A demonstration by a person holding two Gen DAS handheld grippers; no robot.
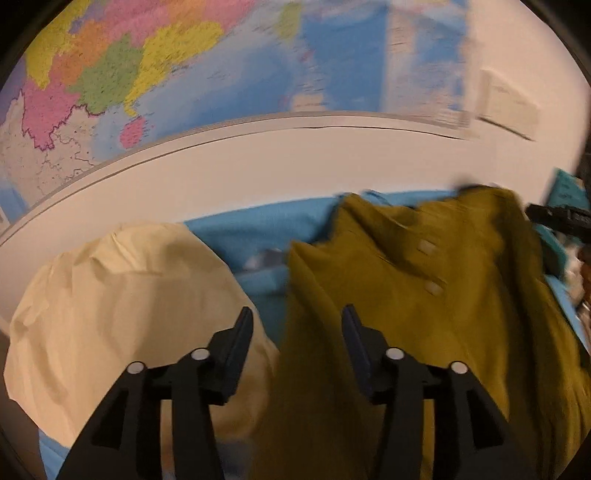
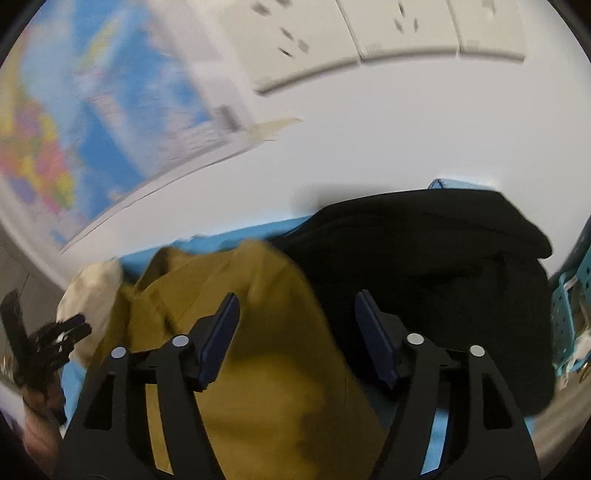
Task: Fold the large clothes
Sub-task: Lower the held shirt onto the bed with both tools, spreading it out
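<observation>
An olive-mustard garment (image 1: 424,295) with pale buttons lies crumpled on a blue cloth-covered surface (image 1: 258,225); it also shows in the right wrist view (image 2: 266,354). My left gripper (image 1: 297,325) is open and empty, above the garment's left edge. My right gripper (image 2: 295,310) is open and empty, above the garment's right side. The left gripper also shows in the right wrist view (image 2: 55,343) at the far left. Both views are blurred.
A cream garment (image 1: 122,310) lies left of the olive one. A black garment (image 2: 443,269) lies to its right. A coloured wall map (image 1: 184,66) hangs behind. A teal rack (image 2: 565,317) stands at the far right. Wall sockets (image 2: 369,33) sit above.
</observation>
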